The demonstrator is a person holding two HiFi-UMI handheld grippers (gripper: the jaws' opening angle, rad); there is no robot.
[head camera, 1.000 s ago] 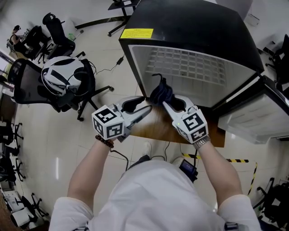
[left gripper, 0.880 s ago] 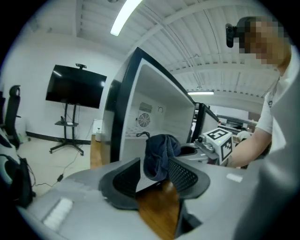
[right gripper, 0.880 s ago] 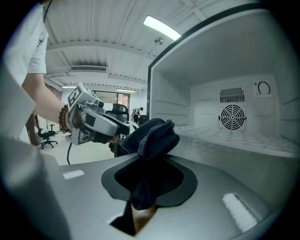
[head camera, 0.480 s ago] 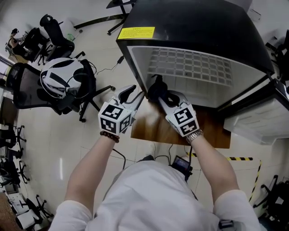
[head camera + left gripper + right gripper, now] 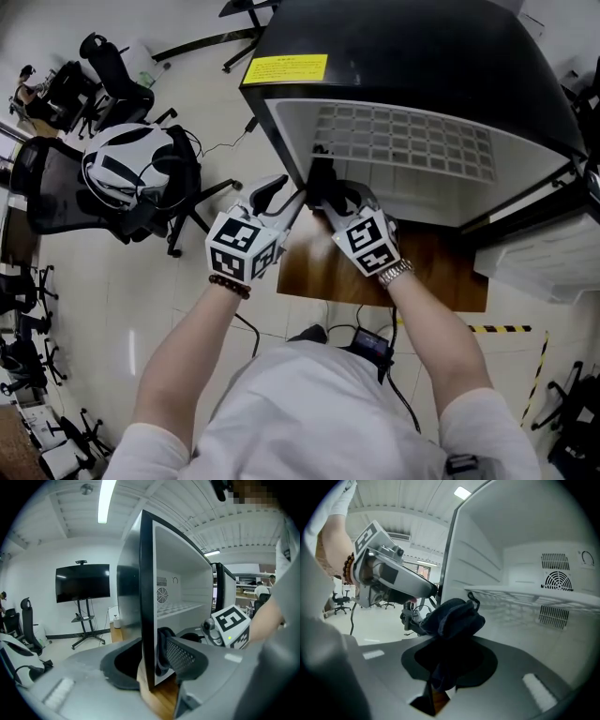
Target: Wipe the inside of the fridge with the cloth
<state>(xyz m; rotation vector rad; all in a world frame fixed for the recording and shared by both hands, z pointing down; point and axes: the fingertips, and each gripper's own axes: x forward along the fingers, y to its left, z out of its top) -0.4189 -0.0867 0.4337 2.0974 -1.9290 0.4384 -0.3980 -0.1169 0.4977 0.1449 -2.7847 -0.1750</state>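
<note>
The right gripper (image 5: 330, 195) jaws clamp cloth (image 5: 452, 618) in fridge (image 5: 403, 56); left gripper (image 5: 286, 192) jaws gape (wooden table (image 5: 323, 270) beneath).

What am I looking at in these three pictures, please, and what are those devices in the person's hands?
There is no machine here: a person holds a pair of hand tongs in each hand, each carrying a cube with square markers. One picture looks down from a camera on the person's head; the other two come from cameras riding on the tongs themselves. A small black fridge stands open on a wooden table. The right tongs are clamped on a dark cloth, held at the fridge's opening. The left tongs are open and grip nothing; the fridge's front edge stands between them.
</note>
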